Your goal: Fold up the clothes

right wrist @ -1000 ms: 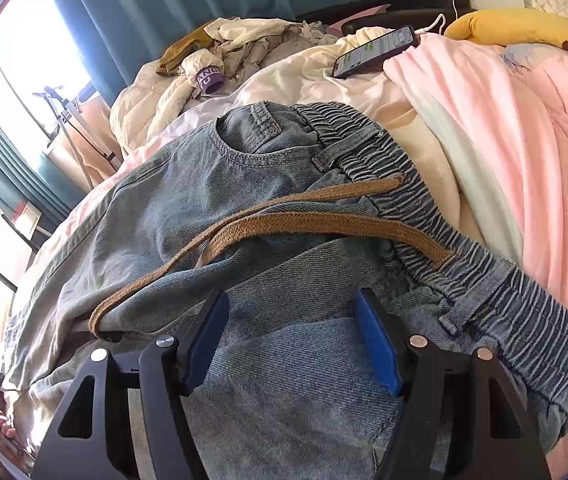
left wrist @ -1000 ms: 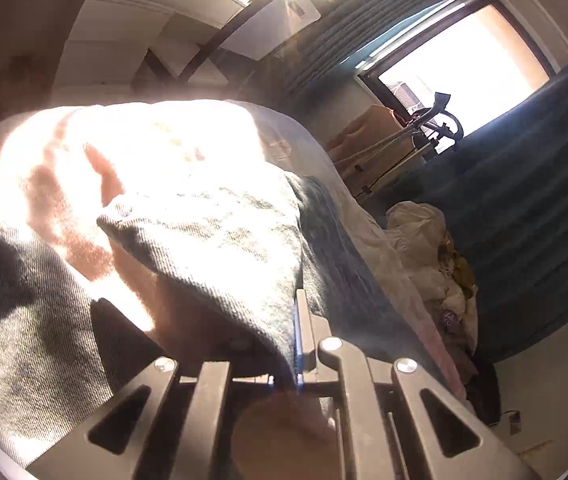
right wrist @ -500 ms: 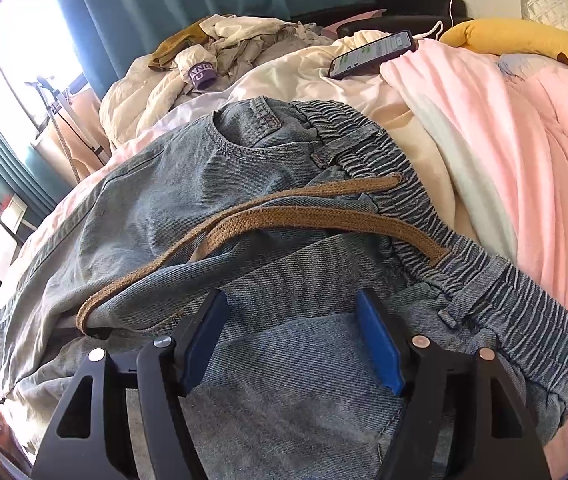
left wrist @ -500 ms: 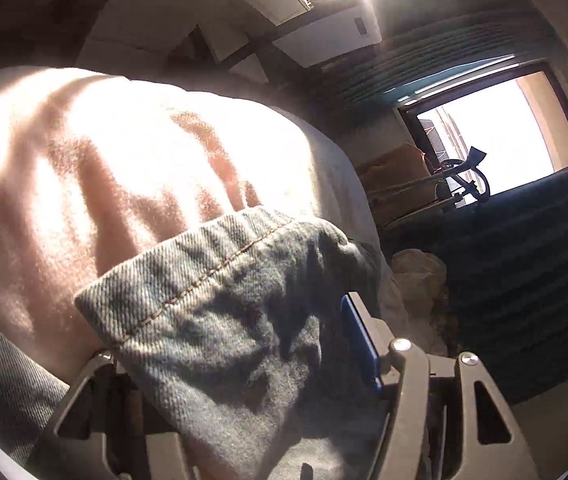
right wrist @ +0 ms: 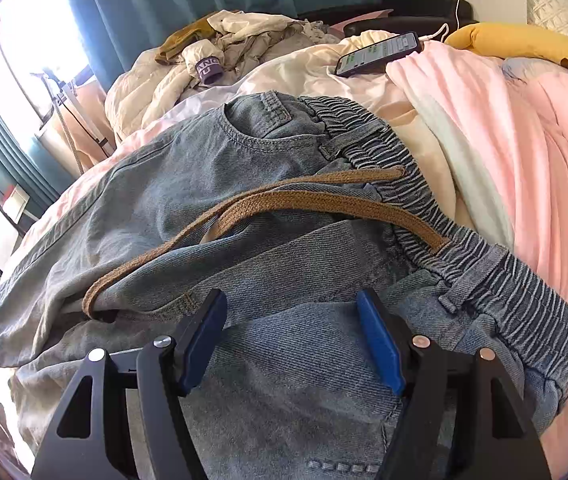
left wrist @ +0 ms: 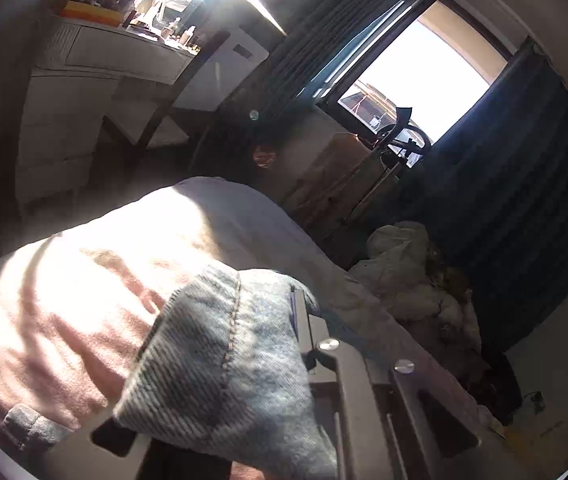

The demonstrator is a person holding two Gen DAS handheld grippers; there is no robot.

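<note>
lying spread across the bed (right wrist: pixel 544 152), the jeans (right wrist: pixel 212 184) serve as the landmark: a brown woven belt (right wrist: pixel 308 204) runs over them below the elastic waistband. the right gripper (right wrist: pixel 292 336) hovers just over the denim near the waistband, jaws apart and pinching nothing. the left gripper (left wrist: pixel 284 320) is clenched on a hem of the jeans (left wrist: pixel 224 352), cloth draped over its fingers, having just snapped closed on it. beyond the jeans a phone (right wrist: pixel 380 54) rests on the bedding, and a heap of pale clothes (right wrist: pixel 220 52) sits near the curtain. no container shows.
</note>
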